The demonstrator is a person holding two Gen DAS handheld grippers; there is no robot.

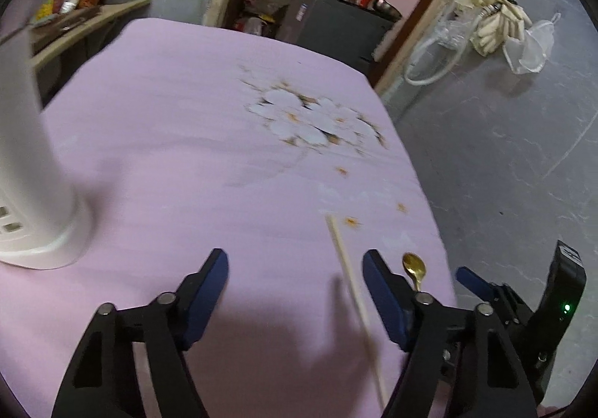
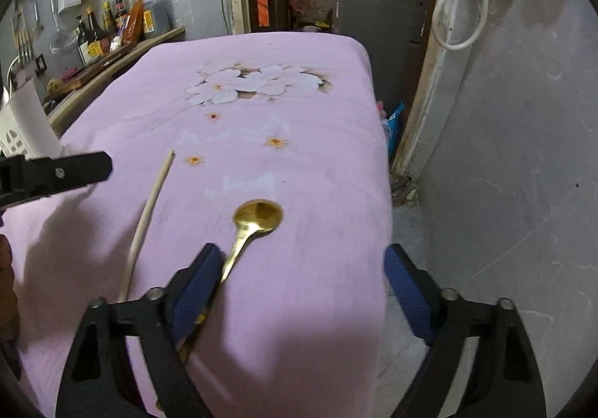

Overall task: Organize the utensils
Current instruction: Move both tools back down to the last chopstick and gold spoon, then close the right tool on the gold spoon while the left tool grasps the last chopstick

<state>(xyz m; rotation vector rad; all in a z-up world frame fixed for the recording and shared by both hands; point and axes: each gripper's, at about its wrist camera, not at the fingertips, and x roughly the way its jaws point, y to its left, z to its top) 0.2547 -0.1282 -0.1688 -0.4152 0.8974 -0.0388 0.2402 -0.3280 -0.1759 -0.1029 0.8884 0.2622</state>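
Two grippers, left (image 1: 295, 291) and right (image 2: 302, 291), both spread wide, gripping nothing. Spoon (image 2: 258, 218) and chopstick (image 2: 149, 209) flat on cloth (image 2: 299, 126). Only in left view: holder (image 1: 33, 194), whole base.

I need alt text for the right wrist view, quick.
The open right hand-held gripper hovers over a gold spoon lying on a pink floral tablecloth, its handle by the left finger. A pale chopstick lies to the left.
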